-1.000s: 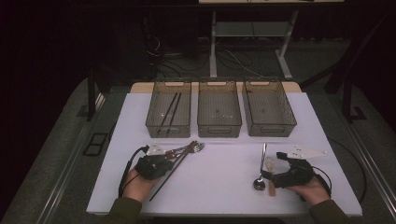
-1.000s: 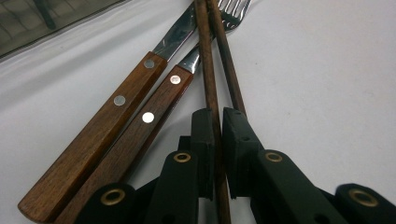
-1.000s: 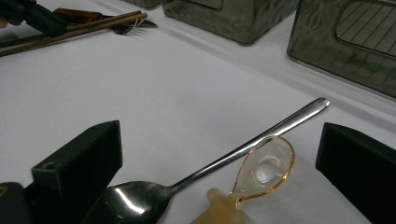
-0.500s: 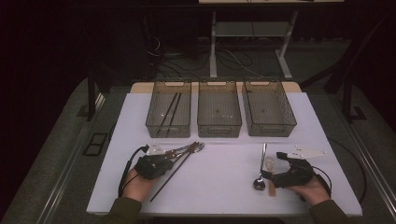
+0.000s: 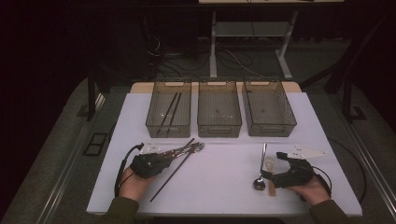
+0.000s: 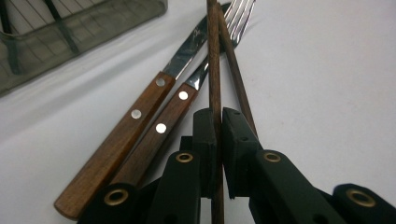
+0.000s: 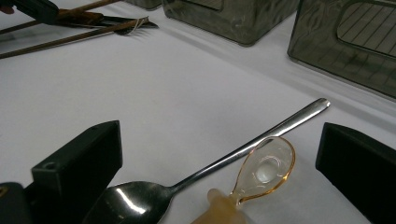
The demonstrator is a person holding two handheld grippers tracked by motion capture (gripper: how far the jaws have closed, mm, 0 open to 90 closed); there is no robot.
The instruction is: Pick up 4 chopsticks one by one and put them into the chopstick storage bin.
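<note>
Left claw (image 6: 218, 140) clamped on one dark wooden chopstick (image 6: 214, 70), second chopstick (image 6: 236, 70) crossing just beside, knife (image 6: 140, 121) and fork (image 6: 219, 42) lying near on white surface (image 5: 224, 172), right claw (image 7: 219, 172) apart around metal spoon (image 7: 205, 172) and amber plastic spoon (image 7: 261, 172)

Wood, steel and plastic on a matt white table

We see two thin dark wooden chopsticks (image 6: 215, 70), matt and finely grained; a knife (image 6: 126, 135) and fork (image 6: 187, 88) with glossy brown riveted wooden handles and polished steel ends; a mirror-shiny long steel spoon (image 7: 196, 177); a small glossy translucent amber plastic spoon (image 7: 261, 172); three smoky translucent plastic bins (image 5: 219, 112); smooth matt white tabletop (image 5: 219, 172); matt black plastic jaws.
</note>
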